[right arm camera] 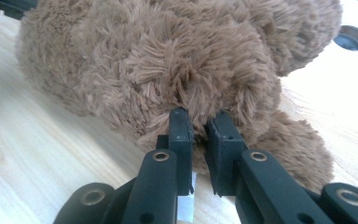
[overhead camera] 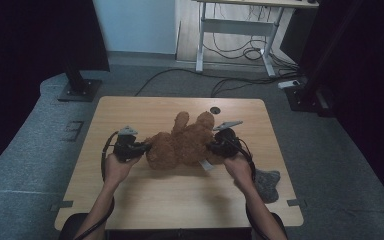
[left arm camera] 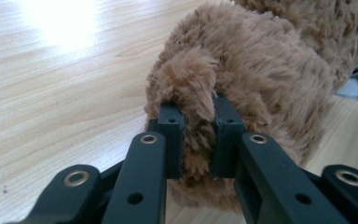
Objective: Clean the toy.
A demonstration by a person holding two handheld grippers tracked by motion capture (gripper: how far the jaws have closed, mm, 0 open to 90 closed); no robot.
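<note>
Pinching a tuft of fur at each end, the two grippers have the teddy bear stretched between them in the middle of the table, lying on its side on the wood. Nearest the camera, the person's forearms come up from the bottom edge. The left gripper bites a floppy bit of plush, probably an ear or a paw, on the bear's rounded end, and its jaws are closed on that tuft with fur bulging out over the tips. The right gripper is clamped even tighter on a small clump at the other end, jaws nearly touching. Holding both ends like this looks like a way to lift or turn the toy without it flopping over.

Hard to say which end is the head, since no face shows anywhere. A white tag peeks out under the right jaws, mostly hidden. Just past the person's right forearm, a grey cloth thing hangs over the table edge, too dim to identify. Farther back there's a small round hole in the tabletop, then a desk frame with cables on the floor.
</note>
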